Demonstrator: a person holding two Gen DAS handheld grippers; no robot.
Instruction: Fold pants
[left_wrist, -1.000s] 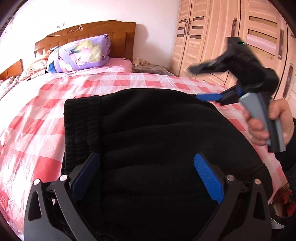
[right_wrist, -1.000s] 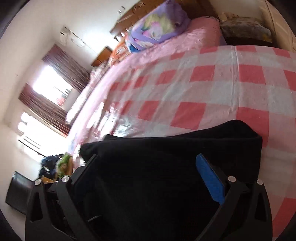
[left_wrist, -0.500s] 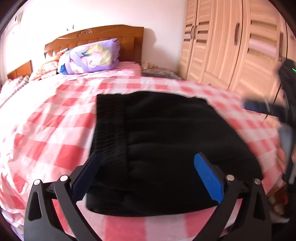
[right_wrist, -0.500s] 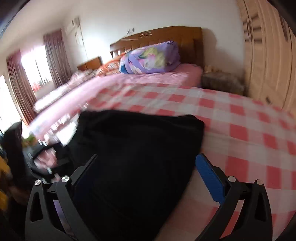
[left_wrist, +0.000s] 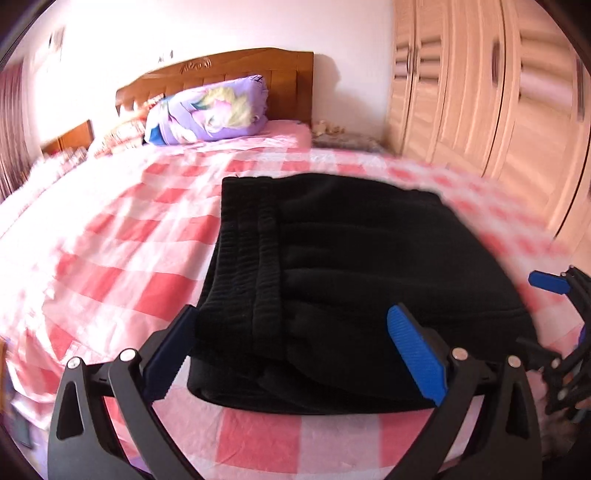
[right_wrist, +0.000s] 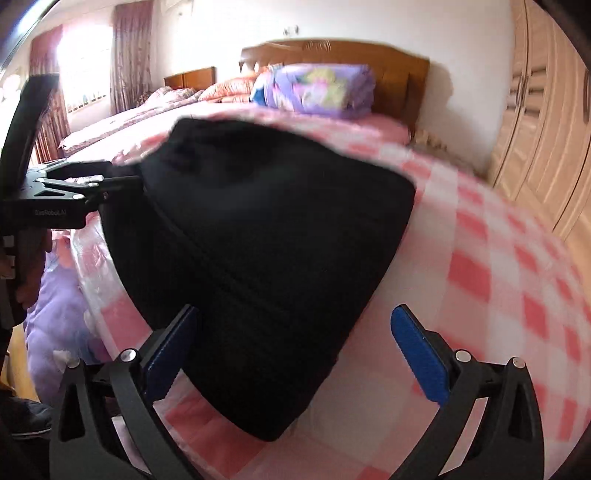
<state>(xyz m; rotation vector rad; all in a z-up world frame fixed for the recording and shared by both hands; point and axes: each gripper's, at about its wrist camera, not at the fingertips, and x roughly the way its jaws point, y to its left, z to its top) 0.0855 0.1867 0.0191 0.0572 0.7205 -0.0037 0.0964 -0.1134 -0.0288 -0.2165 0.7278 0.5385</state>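
The black pants (left_wrist: 351, 280) lie folded into a thick rectangular stack on the pink-checked bed sheet (left_wrist: 122, 266), ribbed waistband along the left side. In the left wrist view my left gripper (left_wrist: 291, 354) hovers open just before the stack's near edge, holding nothing. The right gripper (left_wrist: 569, 314) shows at the right edge, low beside the stack. From the right wrist view the pants (right_wrist: 258, 240) fill the middle, and my right gripper (right_wrist: 295, 350) is open over their near corner, empty. The left gripper (right_wrist: 92, 192), held in a hand, sits at the stack's left side.
A purple patterned pillow (left_wrist: 210, 110) and a wooden headboard (left_wrist: 221, 70) are at the far end of the bed. Light wooden wardrobes (left_wrist: 498, 92) line the right side. A window with curtains (right_wrist: 85, 55) and a second bed are at the left.
Both grippers have drawn back from the pants toward the bed's near edge. The right gripper came down from a raised pose to low at the right. The pants lie still, released.
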